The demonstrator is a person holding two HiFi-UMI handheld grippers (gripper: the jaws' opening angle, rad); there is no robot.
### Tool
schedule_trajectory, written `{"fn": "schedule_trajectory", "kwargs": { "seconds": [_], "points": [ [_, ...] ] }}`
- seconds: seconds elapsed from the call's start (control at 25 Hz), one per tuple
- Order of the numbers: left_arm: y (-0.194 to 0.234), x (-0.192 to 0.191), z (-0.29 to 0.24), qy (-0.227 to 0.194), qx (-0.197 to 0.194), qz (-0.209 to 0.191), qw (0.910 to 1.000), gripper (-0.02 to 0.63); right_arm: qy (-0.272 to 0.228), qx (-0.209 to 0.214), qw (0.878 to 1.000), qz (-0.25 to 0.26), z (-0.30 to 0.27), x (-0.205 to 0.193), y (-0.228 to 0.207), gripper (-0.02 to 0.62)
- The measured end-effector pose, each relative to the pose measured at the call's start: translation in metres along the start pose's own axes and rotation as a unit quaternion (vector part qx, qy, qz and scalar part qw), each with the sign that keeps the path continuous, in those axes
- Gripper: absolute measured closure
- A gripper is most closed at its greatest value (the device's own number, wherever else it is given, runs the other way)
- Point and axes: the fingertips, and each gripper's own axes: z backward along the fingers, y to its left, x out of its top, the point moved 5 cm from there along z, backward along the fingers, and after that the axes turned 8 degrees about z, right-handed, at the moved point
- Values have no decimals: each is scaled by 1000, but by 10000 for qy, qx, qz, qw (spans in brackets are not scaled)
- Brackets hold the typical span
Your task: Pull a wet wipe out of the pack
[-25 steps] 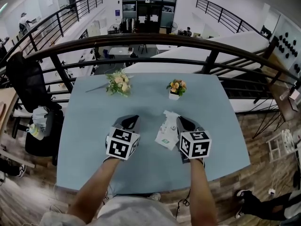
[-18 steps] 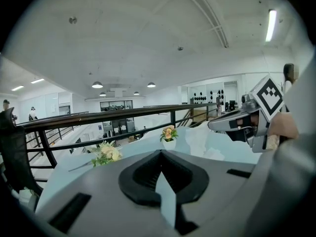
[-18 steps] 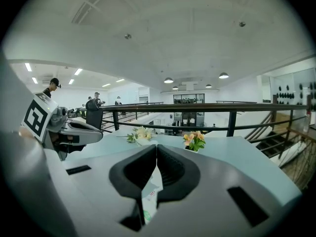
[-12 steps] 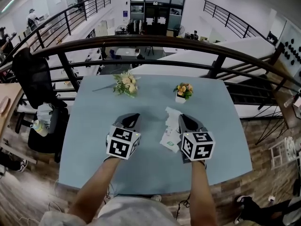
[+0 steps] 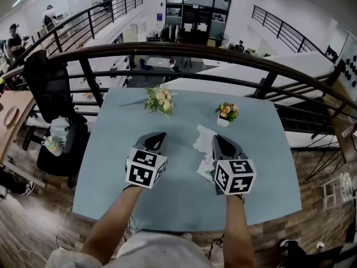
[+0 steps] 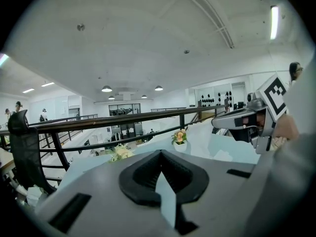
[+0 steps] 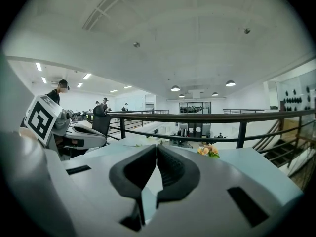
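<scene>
The wet wipe pack (image 5: 205, 165) lies flat on the pale blue table (image 5: 111, 172), close to the left side of my right gripper (image 5: 216, 139). A crumpled white wipe (image 5: 202, 135) sticks up at the pack's far end. My left gripper (image 5: 160, 134) hovers further left, apart from the pack. In the left gripper view the left gripper (image 6: 159, 153) has its jaws shut with nothing between them. The right gripper (image 7: 157, 147) is likewise shut and empty in the right gripper view. Neither gripper view shows the pack.
A small flower pot (image 5: 226, 113) and a loose bouquet (image 5: 159, 100) sit at the table's far side. A dark railing (image 5: 184, 52) runs behind the table, with a drop to a lower floor beyond. A black chair (image 5: 53, 94) stands to the left.
Both grippers have risen slightly and the right one now covers part of the pack. The pack and wipe stay on the table.
</scene>
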Motion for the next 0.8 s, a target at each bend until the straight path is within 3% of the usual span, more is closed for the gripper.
{"fn": "schedule_trajectory", "kwargs": {
  "seconds": [0.8],
  "points": [
    [23,0,19,-233,259,94,9993,611,-188,71,9997,132,-10,2,20,588]
  ]
}}
